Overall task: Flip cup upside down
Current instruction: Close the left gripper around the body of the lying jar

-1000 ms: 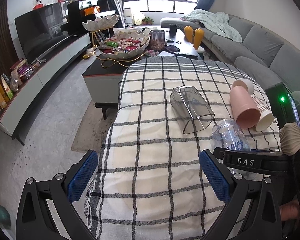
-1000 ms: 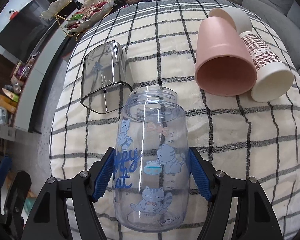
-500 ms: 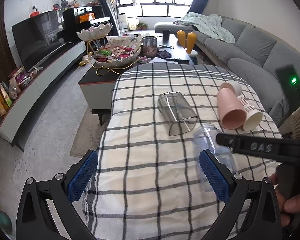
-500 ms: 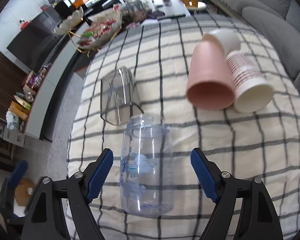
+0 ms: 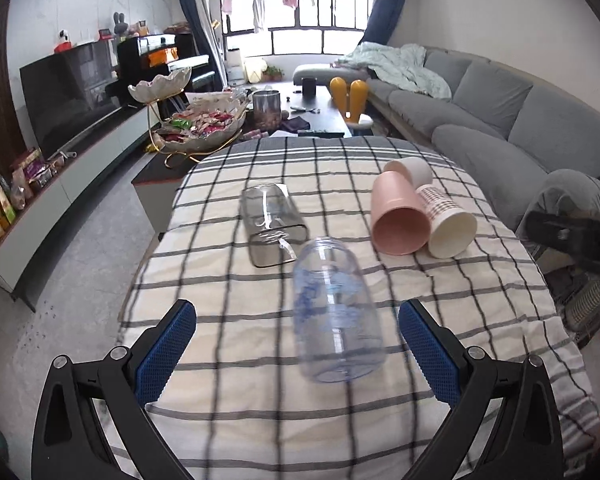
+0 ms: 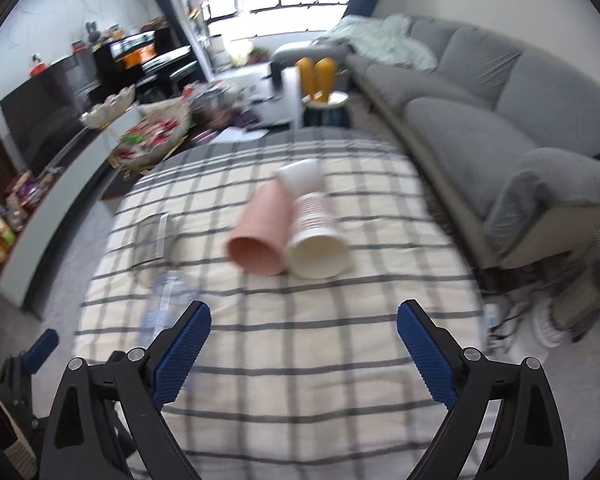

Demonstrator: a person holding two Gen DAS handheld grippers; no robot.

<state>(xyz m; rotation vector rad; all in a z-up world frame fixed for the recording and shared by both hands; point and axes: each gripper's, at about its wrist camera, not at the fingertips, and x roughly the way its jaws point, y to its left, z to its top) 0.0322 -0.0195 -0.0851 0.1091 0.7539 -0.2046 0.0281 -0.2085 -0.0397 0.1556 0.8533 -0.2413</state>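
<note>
A clear plastic cup with blue cat print (image 5: 334, 308) stands mouth-down on the checked cloth (image 5: 228, 280), between the fingers of my open left gripper (image 5: 296, 346) but not touched by them. It also shows blurred in the right wrist view (image 6: 166, 300). A smoky square tumbler (image 5: 270, 224), a pink cup (image 5: 398, 216) and a white patterned cup (image 5: 446, 220) lie on their sides farther back. My right gripper (image 6: 304, 354) is open and empty, back from the cups; the pink cup (image 6: 260, 236) and white cup (image 6: 316, 240) lie ahead of it.
The cloth-covered table drops off at its left edge to the floor (image 5: 72, 248). A grey sofa (image 5: 500, 120) runs along the right. A dark coffee table with a snack bowl (image 5: 200, 128) stands behind. A TV cabinet (image 5: 60, 160) lines the left wall.
My right gripper has opened, let go of the clear cat cup and drawn back to the right. The cup now stands mouth-down. My left gripper has shifted so the cup sits between its fingers.
</note>
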